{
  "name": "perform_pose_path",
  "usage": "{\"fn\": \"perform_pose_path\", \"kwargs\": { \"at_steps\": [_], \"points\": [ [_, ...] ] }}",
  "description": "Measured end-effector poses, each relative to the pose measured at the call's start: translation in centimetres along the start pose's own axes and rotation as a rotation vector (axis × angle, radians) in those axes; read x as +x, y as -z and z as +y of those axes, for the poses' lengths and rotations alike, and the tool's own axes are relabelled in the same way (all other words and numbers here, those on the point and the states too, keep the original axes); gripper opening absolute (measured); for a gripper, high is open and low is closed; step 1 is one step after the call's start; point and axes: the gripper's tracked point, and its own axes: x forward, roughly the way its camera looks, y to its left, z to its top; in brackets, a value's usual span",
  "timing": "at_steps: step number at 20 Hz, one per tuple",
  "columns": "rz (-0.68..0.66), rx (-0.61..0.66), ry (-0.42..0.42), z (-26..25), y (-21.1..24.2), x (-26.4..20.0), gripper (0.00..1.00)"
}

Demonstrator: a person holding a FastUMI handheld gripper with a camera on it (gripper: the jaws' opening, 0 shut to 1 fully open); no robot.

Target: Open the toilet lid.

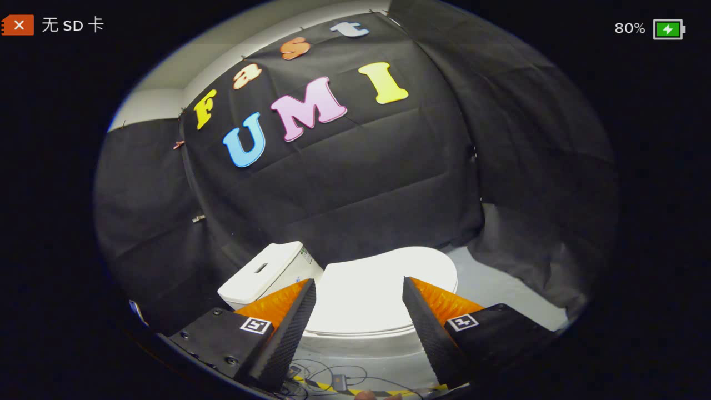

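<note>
A white toilet stands on the floor ahead of and below me. Its lid lies flat and closed over the bowl, seen between and just beyond my two fingers. The white tank rises behind the lid, beyond the left finger. My gripper hovers above the lid, open, with a wide gap between the fingers and nothing in it. No finger touches the lid.
Black cloth hangs as the booth wall behind and on both sides of the toilet. Pale floor shows to the right of the bowl. Loose cables and a small black box lie on the floor near a yellow-black striped tape.
</note>
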Motion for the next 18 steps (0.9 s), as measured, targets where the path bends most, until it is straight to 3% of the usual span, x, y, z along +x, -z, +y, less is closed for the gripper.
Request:
{"fn": "perform_pose_path", "kwargs": {
  "at_steps": [4, 12, 18],
  "points": [
    [0.065, 0.175, -0.019, -4.3, 1.0, 2.3, 0.99],
    [0.219, 0.467, 0.096, -15.8, 7.4, 7.7, 0.99],
    [0.292, 0.541, 0.152, -21.3, 13.1, 9.5, 0.99]
  ]
}}
